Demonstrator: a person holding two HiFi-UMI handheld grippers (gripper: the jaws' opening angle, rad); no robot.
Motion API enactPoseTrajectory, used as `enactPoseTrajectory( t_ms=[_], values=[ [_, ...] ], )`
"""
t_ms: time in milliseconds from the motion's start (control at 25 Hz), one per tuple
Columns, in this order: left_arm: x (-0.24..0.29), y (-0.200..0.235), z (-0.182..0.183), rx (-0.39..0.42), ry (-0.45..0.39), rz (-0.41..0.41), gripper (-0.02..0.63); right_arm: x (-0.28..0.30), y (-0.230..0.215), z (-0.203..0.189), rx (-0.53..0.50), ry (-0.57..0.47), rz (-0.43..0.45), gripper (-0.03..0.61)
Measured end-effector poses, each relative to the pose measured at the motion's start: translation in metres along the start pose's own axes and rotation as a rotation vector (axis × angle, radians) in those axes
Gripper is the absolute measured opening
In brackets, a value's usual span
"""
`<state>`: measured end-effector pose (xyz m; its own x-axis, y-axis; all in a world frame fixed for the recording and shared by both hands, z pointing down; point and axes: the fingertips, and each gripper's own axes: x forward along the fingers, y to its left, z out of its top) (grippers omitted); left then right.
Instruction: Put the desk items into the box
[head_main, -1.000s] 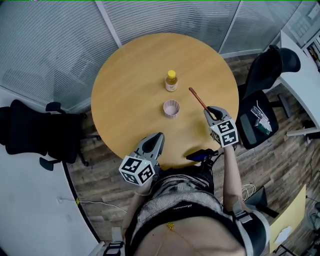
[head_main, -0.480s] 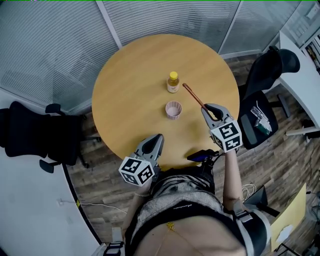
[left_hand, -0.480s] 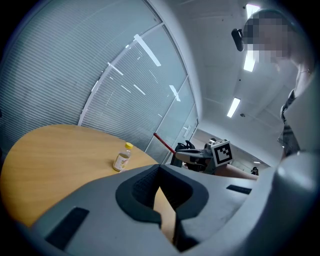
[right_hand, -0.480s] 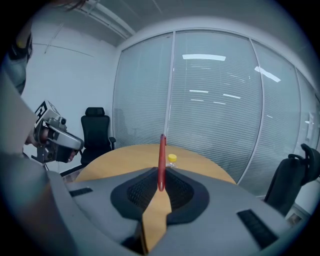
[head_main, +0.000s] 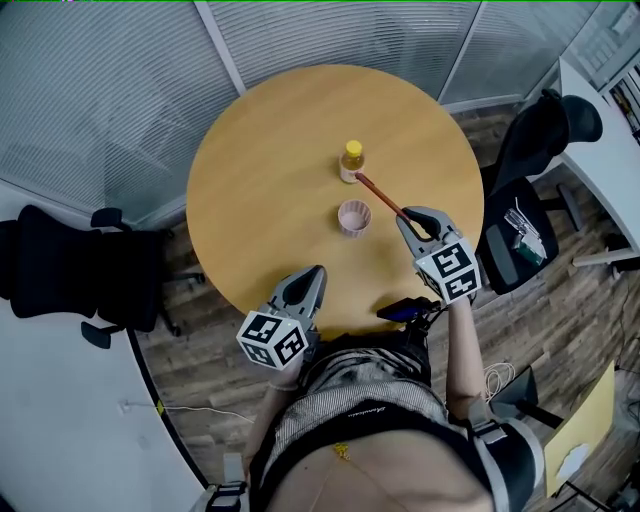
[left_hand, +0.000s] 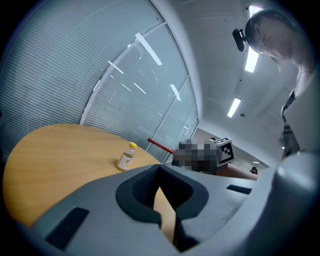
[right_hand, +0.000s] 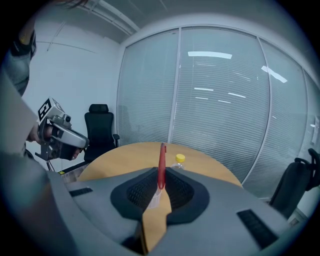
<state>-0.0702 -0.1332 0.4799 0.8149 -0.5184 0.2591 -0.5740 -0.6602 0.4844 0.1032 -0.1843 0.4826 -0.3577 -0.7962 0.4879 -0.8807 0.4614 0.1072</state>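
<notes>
A round wooden table (head_main: 260, 170) carries a small yellow-capped bottle (head_main: 351, 162) and a pink cup (head_main: 354, 216) near its middle. My right gripper (head_main: 412, 222) hovers just right of the cup, shut on a red pen (head_main: 383, 197) whose far tip reaches toward the bottle. In the right gripper view the pen (right_hand: 161, 165) stands up between the jaws, with the bottle (right_hand: 179, 161) behind it. My left gripper (head_main: 312, 278) is shut and empty over the table's near edge. The left gripper view shows the bottle (left_hand: 126, 158) and the pen (left_hand: 161, 146).
Black office chairs stand at the left (head_main: 60, 270) and at the right (head_main: 530, 180) of the table. Glass partitions with blinds (head_main: 330, 35) close the far side. A white desk (head_main: 600, 120) sits at the right edge. The floor is wood.
My right gripper has carried the pen leftward and a little farther in, so its tip now lies close to the bottle. The left gripper has stayed put.
</notes>
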Motion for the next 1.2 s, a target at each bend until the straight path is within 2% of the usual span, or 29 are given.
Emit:
enactPoseTrajectory(
  t_ms=[640,1200],
  values=[
    [0.005,0.018,0.003,-0.014,0.033,-0.036,0.002,0.049,0.037,-0.052,0.022,0.182,0.080,0.058],
    [0.020,0.029,0.002,-0.025,0.063,-0.067,0.002,0.095,0.051,-0.090,-0.060,0.334,0.137,0.058]
  ],
)
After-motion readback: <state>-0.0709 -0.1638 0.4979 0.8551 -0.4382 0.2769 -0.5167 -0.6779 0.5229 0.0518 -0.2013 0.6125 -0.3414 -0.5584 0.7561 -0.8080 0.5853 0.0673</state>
